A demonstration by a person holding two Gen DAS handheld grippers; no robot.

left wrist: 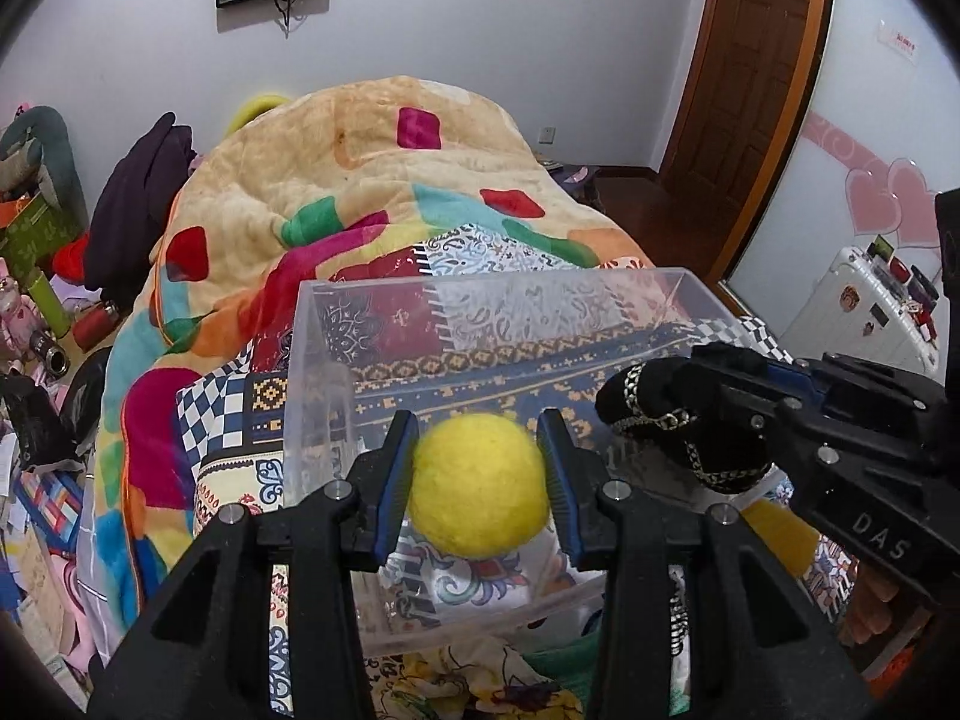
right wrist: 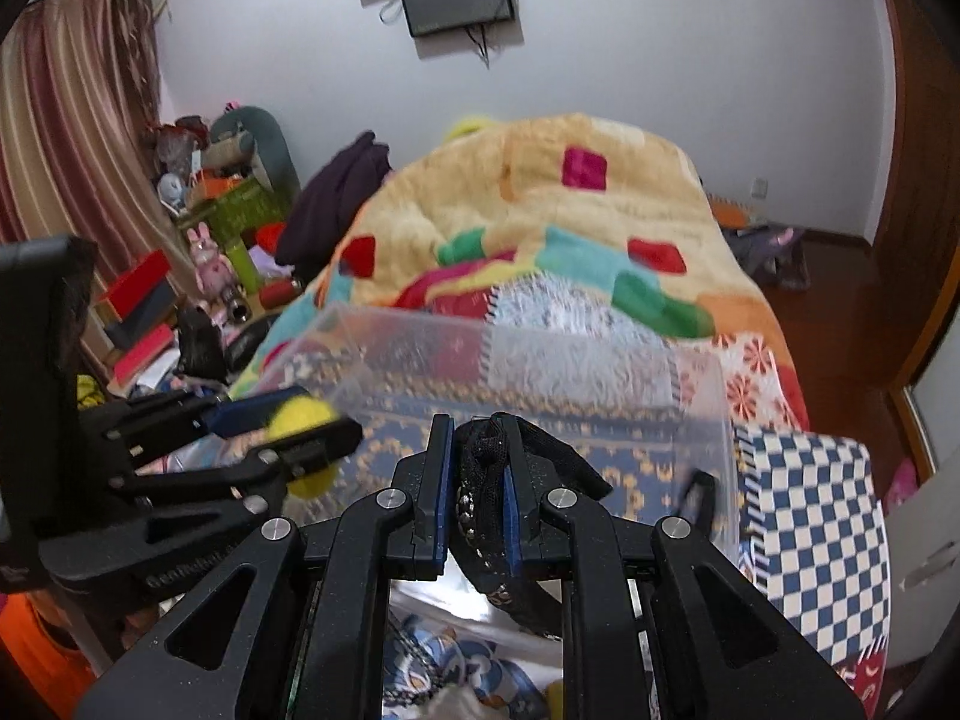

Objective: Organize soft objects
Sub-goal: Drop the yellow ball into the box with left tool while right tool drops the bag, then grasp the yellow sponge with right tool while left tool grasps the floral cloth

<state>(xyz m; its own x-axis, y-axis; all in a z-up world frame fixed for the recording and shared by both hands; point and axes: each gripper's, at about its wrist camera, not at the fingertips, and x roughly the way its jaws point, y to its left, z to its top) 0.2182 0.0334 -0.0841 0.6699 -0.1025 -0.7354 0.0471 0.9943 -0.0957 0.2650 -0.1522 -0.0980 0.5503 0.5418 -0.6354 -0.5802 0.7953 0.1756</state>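
My left gripper (left wrist: 478, 456) is shut on a yellow felt ball (left wrist: 478, 486) and holds it over the near part of a clear plastic box (left wrist: 318, 360) on the bed. My right gripper (right wrist: 477, 468) is shut on a black fabric piece with chain trim (right wrist: 480, 498), held above the box (right wrist: 600, 372). In the left wrist view the right gripper (left wrist: 738, 384) comes in from the right with the black piece (left wrist: 672, 414) over the box's right side. In the right wrist view the left gripper (right wrist: 294, 420) and ball (right wrist: 300, 414) are at the left.
The box sits on a patterned bedspread (left wrist: 222, 414). A heaped multicoloured blanket (left wrist: 360, 180) lies behind it. Cluttered boxes and toys (right wrist: 198, 240) stand left of the bed. A wooden door (left wrist: 756, 60) and a white suitcase (left wrist: 864, 300) are on the right.
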